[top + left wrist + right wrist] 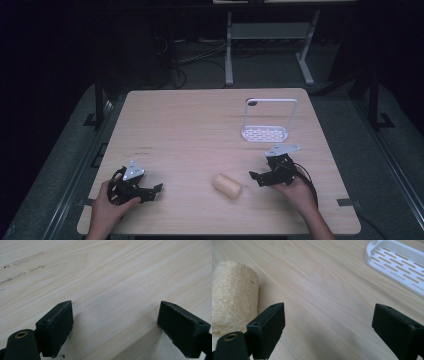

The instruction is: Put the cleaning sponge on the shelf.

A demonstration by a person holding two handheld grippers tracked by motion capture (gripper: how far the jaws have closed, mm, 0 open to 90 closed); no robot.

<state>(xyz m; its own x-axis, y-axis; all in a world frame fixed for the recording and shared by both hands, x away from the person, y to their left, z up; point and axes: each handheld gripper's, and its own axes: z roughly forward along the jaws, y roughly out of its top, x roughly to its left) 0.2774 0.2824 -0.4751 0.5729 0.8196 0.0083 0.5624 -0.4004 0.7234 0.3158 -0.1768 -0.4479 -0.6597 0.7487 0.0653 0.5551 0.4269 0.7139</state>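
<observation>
1 loofah roll (227, 186), 1 white rack (265, 132) – 2 grippers, jaws apart.

— Where do we look from up high?
— From above our side, forward and down over the whole worktop (200, 120).
— And the claw cameras?
— Low, close along the wood; the right one shares the loofah roll (232, 295) with the high view.

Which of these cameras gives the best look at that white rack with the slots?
The high view: the white rack stands whole on the table, with its tall looped handle. The right gripper view catches one corner of its slotted base.
</observation>
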